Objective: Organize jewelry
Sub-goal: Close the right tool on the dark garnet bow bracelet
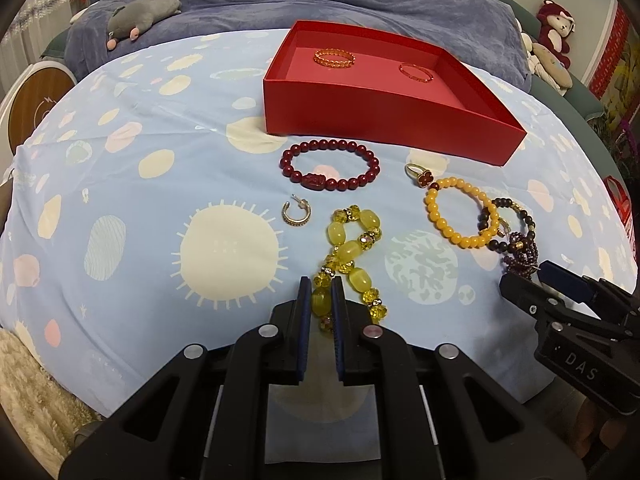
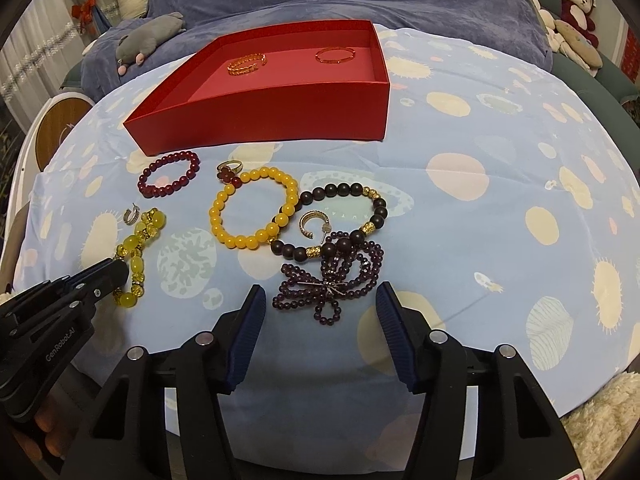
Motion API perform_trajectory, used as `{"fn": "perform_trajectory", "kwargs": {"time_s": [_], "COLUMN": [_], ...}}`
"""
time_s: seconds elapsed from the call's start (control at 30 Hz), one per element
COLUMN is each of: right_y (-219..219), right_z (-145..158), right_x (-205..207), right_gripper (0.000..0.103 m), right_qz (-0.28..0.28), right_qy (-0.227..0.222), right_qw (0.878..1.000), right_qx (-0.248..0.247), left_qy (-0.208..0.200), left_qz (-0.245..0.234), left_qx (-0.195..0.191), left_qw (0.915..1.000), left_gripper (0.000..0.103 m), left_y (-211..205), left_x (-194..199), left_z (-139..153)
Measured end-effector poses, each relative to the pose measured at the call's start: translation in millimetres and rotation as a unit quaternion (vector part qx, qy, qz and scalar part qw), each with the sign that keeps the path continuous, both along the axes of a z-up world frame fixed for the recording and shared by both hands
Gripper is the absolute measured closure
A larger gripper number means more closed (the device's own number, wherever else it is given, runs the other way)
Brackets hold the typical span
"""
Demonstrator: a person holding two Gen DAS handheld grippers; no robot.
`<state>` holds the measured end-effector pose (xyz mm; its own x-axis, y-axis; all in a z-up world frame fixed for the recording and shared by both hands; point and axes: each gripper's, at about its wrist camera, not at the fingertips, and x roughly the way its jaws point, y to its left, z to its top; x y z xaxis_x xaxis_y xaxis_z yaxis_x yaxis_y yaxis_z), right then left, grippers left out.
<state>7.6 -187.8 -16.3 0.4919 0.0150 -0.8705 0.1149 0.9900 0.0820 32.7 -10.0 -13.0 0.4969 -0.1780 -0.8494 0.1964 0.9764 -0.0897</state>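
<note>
My left gripper (image 1: pixel 321 286) is shut on the near end of a yellow-green bead bracelet (image 1: pixel 350 250), which lies stretched on the cloth; it also shows in the right wrist view (image 2: pixel 138 250). My right gripper (image 2: pixel 320 296) is open, its fingers either side of a purple bead cluster (image 2: pixel 328 284). A red box (image 1: pixel 384 92) at the back holds two gold bangles (image 1: pixel 334 57). A dark red bracelet (image 1: pixel 330 166), an orange-yellow bracelet (image 2: pixel 254 212), a dark brown bracelet (image 2: pixel 344 220), a flower ring (image 2: pixel 229 170) and two hoop earrings (image 1: pixel 294 210) lie on the cloth.
The jewelry lies on a light blue planet-print cloth (image 1: pixel 140 200) over a round table. Behind it is a blue blanket with a grey plush toy (image 1: pixel 140 16). Plush toys (image 2: pixel 576 0) sit at the far right. A round wooden stool (image 1: pixel 36 100) stands at the left.
</note>
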Motion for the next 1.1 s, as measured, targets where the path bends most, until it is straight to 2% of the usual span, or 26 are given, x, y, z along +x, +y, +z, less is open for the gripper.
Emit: {"fn": "perform_trajectory", "kwargs": {"time_s": [0.1,0.17,0.2,0.4,0.47,0.73,1.1], "right_y": [-0.5,-0.5,-1.3,-6.7,-7.0,-12.8,-27.4], "right_z": [0.3,0.7,0.9,2.0,2.5,17.5,56.3], "right_x": [1.8,0.8,0.1,-6.0,-8.4,-17.8,-29.6], "right_gripper": [0.059,0.069,0.070,0.096,0.099,0.099,0.099], "right_qz": [-0.002,0.000,0.001,0.002,0.004,-0.001,-0.021], "right_qy": [-0.003,-0.004,-0.003,0.007,0.010,-0.007,-0.055], "right_qw": [1.000,1.000,1.000,1.000,1.000,0.999,0.995], "right_qx": [-0.006,-0.012,-0.010,0.015,0.021,0.044,0.078], "left_qy": [0.000,0.001,0.001,0.001,0.002,0.003,-0.019], "left_qz": [0.000,0.000,0.001,0.001,0.001,-0.003,-0.023], "left_qx": [-0.001,-0.002,-0.002,-0.004,-0.008,-0.013,-0.028], "left_qw": [1.0000,1.0000,1.0000,1.0000,1.0000,0.9999,0.9992], "left_gripper": [0.093,0.093,0.093,0.093,0.093,0.093,0.093], "left_y": [0.6,0.6,0.9,1.4,2.2,2.9,1.3], "left_x": [0.3,0.2,0.3,0.4,0.5,-3.6,-17.4], "left_z": [0.0,-0.1,0.0,0.5,0.7,4.6,36.1]}}
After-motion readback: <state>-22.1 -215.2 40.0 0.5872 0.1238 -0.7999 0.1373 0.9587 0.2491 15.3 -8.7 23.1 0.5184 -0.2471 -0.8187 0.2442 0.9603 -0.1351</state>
